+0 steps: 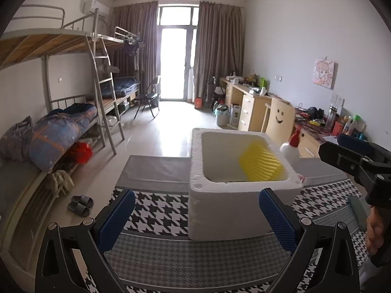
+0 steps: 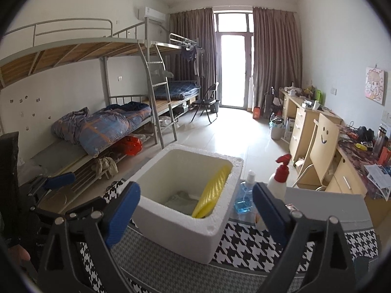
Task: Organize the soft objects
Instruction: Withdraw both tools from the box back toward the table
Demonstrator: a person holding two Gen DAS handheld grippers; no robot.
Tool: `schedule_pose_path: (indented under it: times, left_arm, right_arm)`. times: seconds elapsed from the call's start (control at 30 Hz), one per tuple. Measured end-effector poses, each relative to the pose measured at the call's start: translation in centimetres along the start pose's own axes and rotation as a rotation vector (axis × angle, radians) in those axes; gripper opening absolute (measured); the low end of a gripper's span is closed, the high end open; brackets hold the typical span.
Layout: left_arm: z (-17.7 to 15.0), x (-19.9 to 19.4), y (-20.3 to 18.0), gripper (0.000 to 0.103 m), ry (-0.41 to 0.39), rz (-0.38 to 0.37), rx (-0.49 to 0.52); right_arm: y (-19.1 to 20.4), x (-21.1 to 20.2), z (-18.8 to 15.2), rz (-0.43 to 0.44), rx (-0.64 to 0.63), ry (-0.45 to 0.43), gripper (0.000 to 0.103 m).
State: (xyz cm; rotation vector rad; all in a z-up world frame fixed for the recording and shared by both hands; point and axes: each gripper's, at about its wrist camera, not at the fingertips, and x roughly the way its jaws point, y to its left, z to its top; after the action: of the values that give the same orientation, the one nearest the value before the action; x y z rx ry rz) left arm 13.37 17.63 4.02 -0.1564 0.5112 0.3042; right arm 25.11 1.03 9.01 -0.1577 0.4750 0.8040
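I see a white foam box [image 1: 234,210] sitting on the bench [image 1: 171,256], which has a cloth with black-and-white zigzag checks and a finer grey weave. The box is thick-walled, crumbly at the rim and open on top. Inside it, a yellow ribbed sponge [image 2: 212,194] stands on its edge and leans against the box's right wall. Its long side runs from the near bottom of the box up toward the far rim, so it points up and away from me. It is flat and bumpy, with rows of ridges across it. In my left view it looks blurry [image 1: 261,162]. Next to it, on the floor of the box, lies a pale, crumpled soft cloth [image 2: 182,199]. My left gripper [image 1: 195,219] has its blue, grainy fingers [image 1: 117,219] spread wide apart, holding nothing, in front of the box's near wall. My right gripper [image 2: 196,213] is also spread wide and holding nothing, with the box's near corner between its fingers [image 2: 123,216]. Just beside the box on the right stand a clear bottle of blue liquid [image 2: 244,197] and a white spray bottle with a red top [image 2: 279,178].
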Motion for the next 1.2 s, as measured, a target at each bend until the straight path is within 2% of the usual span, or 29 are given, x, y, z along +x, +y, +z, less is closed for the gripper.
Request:
schedule_pose_path:
  times: [0.73, 1.2]
  left_arm:
    - [-1.5, -2.9, -2.9, 0.102, -0.039, -0.081, 0.038]
    - [-2.4, -4.1, -4.1, 0.102, -0.049, -0.102, 0.053]
  right_arm:
    - [-0.3, -5.2, -3.4, -0.056, 0.018, -0.061, 0.095]
    - [-1.6, -7.1, -4.9, -0.070, 0.050, -0.079, 0.095]
